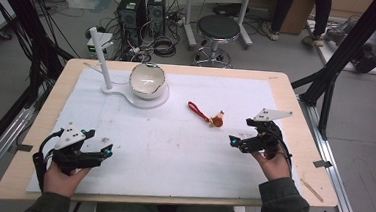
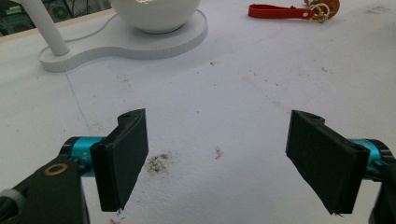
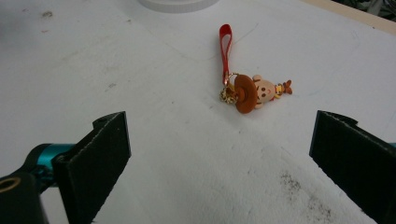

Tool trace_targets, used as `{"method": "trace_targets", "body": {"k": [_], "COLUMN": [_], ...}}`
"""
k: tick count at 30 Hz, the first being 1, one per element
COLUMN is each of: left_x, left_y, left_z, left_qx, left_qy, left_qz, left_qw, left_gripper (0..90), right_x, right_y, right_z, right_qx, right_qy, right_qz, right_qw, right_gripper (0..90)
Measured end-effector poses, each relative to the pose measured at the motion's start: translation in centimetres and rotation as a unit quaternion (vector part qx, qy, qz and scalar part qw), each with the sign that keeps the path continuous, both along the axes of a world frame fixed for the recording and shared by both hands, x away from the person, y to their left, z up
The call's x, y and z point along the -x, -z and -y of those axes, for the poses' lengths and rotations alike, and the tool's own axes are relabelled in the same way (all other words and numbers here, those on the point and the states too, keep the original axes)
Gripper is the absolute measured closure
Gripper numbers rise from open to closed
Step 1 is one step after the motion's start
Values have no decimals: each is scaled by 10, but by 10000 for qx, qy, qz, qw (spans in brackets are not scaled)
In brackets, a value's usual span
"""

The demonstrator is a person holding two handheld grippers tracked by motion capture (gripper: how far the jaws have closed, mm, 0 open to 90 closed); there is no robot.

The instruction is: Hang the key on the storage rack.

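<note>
right now the right gripper [image 3: 219,154] has its jaws spread wide with nothing between them, low over the white mat [image 1: 172,155] and aimed at the keychain [image 3: 247,91]. that charm, a small cartoon figure in a brown hat on a gold ring with a red strap [image 3: 225,46], lies flat on the mat ahead of the jaws, apart from them, strap trailing away toward the white stand base. from above, the keychain [image 1: 210,116] sits near the middle of the mat, between the right gripper [image 1: 239,139] and the white bowl [image 1: 147,80].

the left gripper [image 2: 217,161] is likewise wide open and empty, parked over bare mat at the near left; in the high view the left gripper [image 1: 100,152] is well apart from the charm. beyond it stands the bowl on a white stand base [image 1: 144,99] with an upright white post [image 1: 100,60].

risks, as i judge them: the charm is thin and lies flat, so jaws closing too high would slide over it, and too low would scrape the mat and push it away. pinching the loose strap alone could let the figure swing and slip. the ring and figure are lumpy, so an off-centre pinch may squirt it sideways. if the charm is meant for the post, a swinging strap would make that harder.
</note>
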State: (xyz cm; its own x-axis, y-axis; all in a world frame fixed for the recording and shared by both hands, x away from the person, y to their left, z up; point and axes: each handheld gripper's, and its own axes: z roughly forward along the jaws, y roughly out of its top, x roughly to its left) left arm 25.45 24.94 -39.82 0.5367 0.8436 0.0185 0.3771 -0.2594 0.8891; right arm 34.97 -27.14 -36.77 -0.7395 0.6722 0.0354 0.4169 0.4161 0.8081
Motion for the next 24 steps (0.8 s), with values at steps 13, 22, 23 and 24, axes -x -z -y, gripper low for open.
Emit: {"method": "trace_targets", "body": {"k": [13,22,23,24], "left_x": [0,-1,0,-1], "left_y": [0,0,0,0], "left_z": [1,1,1,1], "left_qx": [-10,-11,-8,9], "left_qy": [12,15,16,7], "left_qz": [-14,-29,-24,-20], "left_qw": [10000,10000,10000,10000], "left_gripper": [215,215,215,215], "right_x": [-27,-55,-55,-58], "right_y": [-17,-26,-26,-26], "right_z": [-18,-37,-37,-39], "right_qx": [119,207,207,212], "right_qy": [-98,-166,-166,-192], "right_qz": [-71,-203,-203,-195], "right_qw": [9999,9994,9994,9994], "right_gripper": [48,56,56,60]}}
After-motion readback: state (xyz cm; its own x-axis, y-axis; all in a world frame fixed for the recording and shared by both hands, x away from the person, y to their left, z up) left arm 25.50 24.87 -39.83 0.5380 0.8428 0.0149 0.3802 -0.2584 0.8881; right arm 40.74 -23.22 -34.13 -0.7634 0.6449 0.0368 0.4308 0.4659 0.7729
